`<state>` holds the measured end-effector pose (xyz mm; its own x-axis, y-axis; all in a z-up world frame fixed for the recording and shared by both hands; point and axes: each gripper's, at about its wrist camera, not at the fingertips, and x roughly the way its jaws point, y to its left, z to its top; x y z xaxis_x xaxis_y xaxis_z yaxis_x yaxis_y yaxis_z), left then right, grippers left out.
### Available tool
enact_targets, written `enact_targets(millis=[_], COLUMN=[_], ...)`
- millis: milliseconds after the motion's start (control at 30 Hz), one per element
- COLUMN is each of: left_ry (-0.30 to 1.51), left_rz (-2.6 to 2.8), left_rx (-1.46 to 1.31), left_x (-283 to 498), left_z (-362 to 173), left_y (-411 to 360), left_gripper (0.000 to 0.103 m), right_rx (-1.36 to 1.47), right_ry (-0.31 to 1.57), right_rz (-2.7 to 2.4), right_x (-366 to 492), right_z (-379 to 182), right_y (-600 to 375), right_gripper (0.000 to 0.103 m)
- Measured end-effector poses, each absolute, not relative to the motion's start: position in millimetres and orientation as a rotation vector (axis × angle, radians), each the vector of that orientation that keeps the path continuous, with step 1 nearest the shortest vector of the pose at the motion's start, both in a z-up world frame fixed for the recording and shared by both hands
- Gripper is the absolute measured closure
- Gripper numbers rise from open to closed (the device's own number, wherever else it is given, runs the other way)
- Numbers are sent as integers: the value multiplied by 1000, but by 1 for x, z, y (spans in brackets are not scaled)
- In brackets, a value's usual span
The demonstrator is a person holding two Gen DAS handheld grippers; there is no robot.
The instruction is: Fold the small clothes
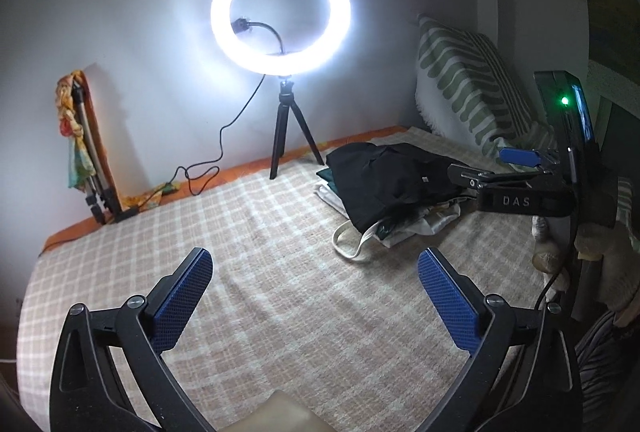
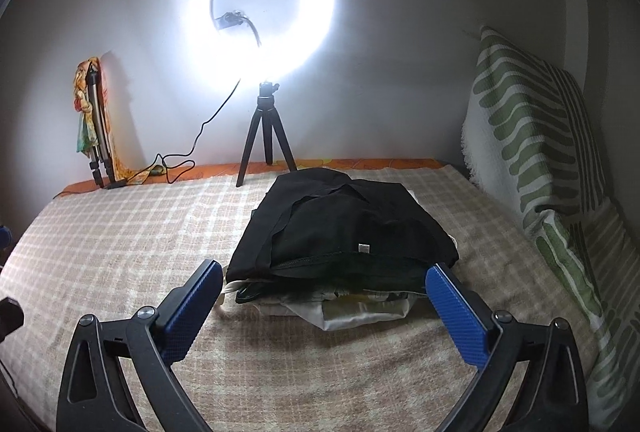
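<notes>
Here the black garment [image 2: 340, 228] tops a clothes pile just beyond the right gripper [image 2: 324, 296], jaws wide apart and empty.

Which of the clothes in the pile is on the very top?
The black garment. It covers the whole pile, while the white clothes only peek out from underneath it.

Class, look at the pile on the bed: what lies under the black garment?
Under the black garment light-coloured fabric pokes out at the near edge, with a white strap looping onto the checked blanket. How many pieces lie beneath stays hidden.
</notes>
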<state>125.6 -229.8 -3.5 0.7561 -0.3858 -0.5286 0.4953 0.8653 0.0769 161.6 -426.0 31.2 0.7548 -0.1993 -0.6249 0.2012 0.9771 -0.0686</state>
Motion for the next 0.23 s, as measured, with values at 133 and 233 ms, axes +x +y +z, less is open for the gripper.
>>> enact_targets(millis=[133,233], left_ry=[544,562], left_rz=[-491,-490], left_rx=[211,188], left_x=[127,130], left_z=[-5,-5], left_y=[-229,-224], left_gripper=[1,1], right_rx=[27,32], right_ry=[680,677], right_rz=[-236,-250], right_x=[160,158], right_z=[31,31], right_y=[-432,-435], right_gripper=[0,0])
